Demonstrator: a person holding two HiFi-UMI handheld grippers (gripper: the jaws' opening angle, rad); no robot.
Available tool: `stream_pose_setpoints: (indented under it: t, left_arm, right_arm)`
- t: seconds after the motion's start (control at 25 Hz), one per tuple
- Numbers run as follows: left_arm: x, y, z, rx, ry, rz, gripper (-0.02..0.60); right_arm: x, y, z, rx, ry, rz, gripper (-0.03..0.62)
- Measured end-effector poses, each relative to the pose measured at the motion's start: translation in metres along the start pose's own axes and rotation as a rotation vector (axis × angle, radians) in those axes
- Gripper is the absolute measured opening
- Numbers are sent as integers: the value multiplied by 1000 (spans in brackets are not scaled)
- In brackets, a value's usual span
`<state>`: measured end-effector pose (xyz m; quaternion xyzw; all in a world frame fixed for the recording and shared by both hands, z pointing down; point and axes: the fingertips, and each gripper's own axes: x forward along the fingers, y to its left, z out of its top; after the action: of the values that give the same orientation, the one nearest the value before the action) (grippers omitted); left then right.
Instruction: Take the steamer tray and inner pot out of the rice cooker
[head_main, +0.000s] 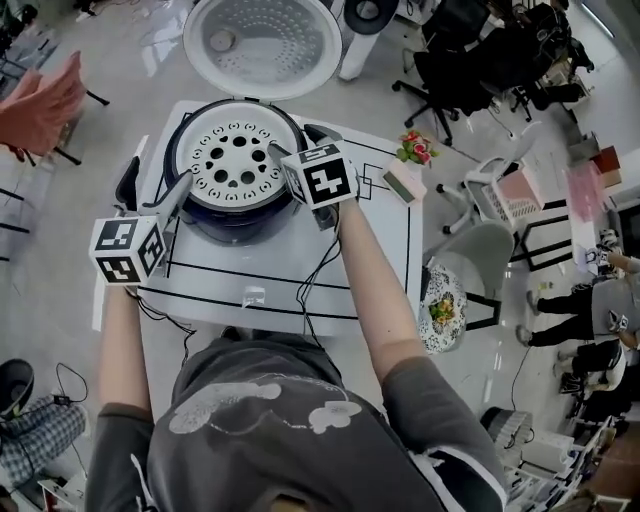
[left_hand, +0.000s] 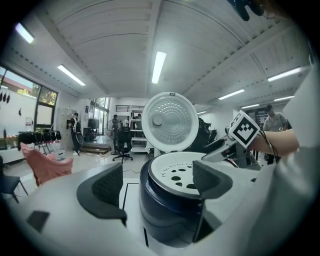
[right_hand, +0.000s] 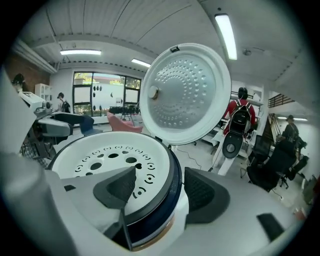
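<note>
Open-plan lab or workshop space, office-like. Ribbed ceiling (left_hand: 110, 40) fitted with long strip lights (left_hand: 158, 65); big windows (right_hand: 100, 85) seen at the far wall. Grey polished floor (head_main: 90, 210). Rolling office chairs (head_main: 450, 70) scattered about, plus a pink chair (head_main: 40, 105) and shelving (left_hand: 137, 132). Loose cables (head_main: 65, 385) left on the floor. Several people (right_hand: 242, 117) seen standing around. White table (head_main: 385, 240) marked out with black tape lines (head_main: 250, 272), rice cooker (head_main: 240, 225) placed inside them, test-bench style.

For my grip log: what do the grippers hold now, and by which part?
Nothing seems held: the left gripper and right gripper stand open astride the rim of the rice cooker, one jaw over the steamer tray, one outside.
</note>
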<state>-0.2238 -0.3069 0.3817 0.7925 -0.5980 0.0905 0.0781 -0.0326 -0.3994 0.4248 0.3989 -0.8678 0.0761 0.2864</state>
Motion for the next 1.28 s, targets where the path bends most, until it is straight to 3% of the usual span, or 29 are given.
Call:
stream_pose_setpoints:
  t: [0.24,0.48,0.6,0.8,1.04,1.16,1.28]
  left_arm:
    - [-2,-1,8,-19,-3,61,430]
    - [9,8,15,1,-4,48,430]
    - [16,15,16,31,-4,17,430]
    - [32,30,14,39,-1,-53,430]
    - [47,42,8,35,-10,-145,430]
    - [51,49,8,33,-23,-171,430]
    - [51,49,7,35,-34,-206,428]
  right_arm:
    - [11,-1,5,-74,95,49,314]
    - [20,1,0,-162,226,15,314]
    - [23,0,-2,-191,271,-42,303]
    - [27,-9,0,-221,320,-181,207]
    - [24,-12,0,-198,377,-214,185]
    - [16,-11,8,-158,366,-220,126]
    - [9,-11,15,-121,332,-233,115]
